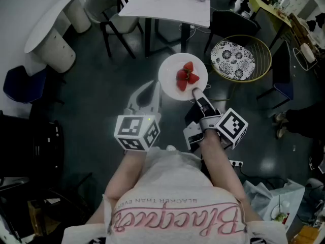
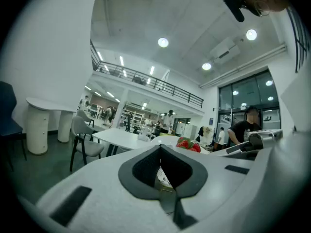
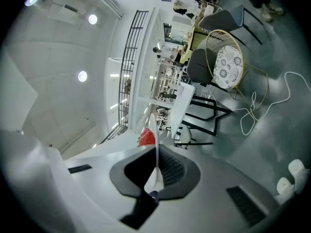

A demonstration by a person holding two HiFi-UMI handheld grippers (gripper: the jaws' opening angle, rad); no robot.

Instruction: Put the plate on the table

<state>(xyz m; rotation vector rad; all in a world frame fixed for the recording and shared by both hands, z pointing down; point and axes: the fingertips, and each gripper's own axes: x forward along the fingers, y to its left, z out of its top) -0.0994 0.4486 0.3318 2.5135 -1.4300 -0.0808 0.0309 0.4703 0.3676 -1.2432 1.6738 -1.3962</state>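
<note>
We hold the round plate level and face up in the air above the dark floor, so it has no long axis to speak of. The right gripper pinches its near rim with its jaws almost together. Three strawberries lie at the plate's middle. The left gripper sits just beside the left rim with its jaws drawn together on nothing. The white table stands just beyond the plate. A wicker chair with a patterned cushion stands to the right, in a large bright hall.
</note>
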